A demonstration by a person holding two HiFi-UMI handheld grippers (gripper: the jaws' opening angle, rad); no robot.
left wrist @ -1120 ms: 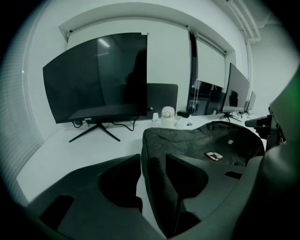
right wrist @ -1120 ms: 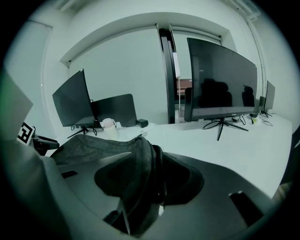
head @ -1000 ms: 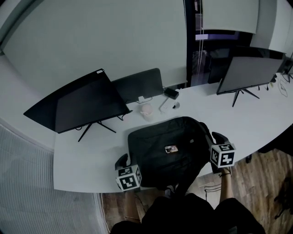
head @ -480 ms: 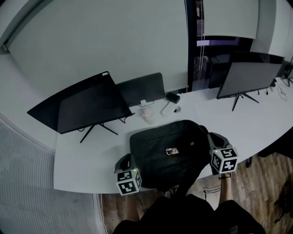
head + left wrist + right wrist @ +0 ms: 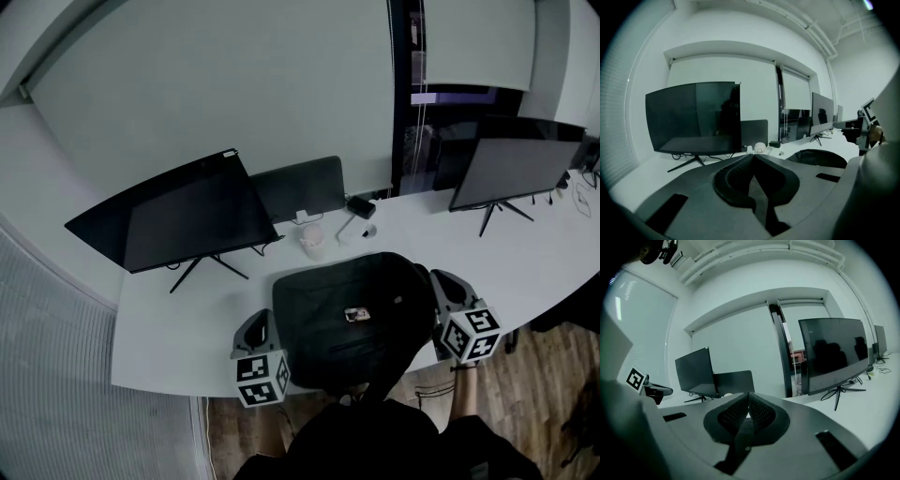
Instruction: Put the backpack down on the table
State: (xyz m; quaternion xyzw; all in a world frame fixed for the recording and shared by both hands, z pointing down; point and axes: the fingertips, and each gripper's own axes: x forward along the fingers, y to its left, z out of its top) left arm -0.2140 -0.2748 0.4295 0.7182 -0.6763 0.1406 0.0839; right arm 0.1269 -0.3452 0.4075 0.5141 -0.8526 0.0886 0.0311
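Observation:
The black backpack (image 5: 352, 319) lies flat on the white table (image 5: 169, 328), a small tag on its top. My left gripper (image 5: 261, 326) hangs just off the backpack's left side and my right gripper (image 5: 439, 281) just off its right side, both apart from it. In the left gripper view the left gripper (image 5: 752, 157) has its jaws together with nothing between them, and the backpack (image 5: 818, 158) shows as a dark hump to the right. The right gripper (image 5: 749, 394) is likewise shut and empty. Both sets of jaws have just been closing.
A large dark monitor (image 5: 173, 225) stands at the back left, a dark upright panel (image 5: 300, 187) beside it and a second monitor (image 5: 511, 173) at the back right. A white cup-like item (image 5: 312, 239) and a black adapter (image 5: 361, 206) sit behind the backpack. The table's front edge (image 5: 187, 389) is below the grippers.
Both grippers have risen beside the backpack and come nearer the camera. The backpack stays lying on the table.

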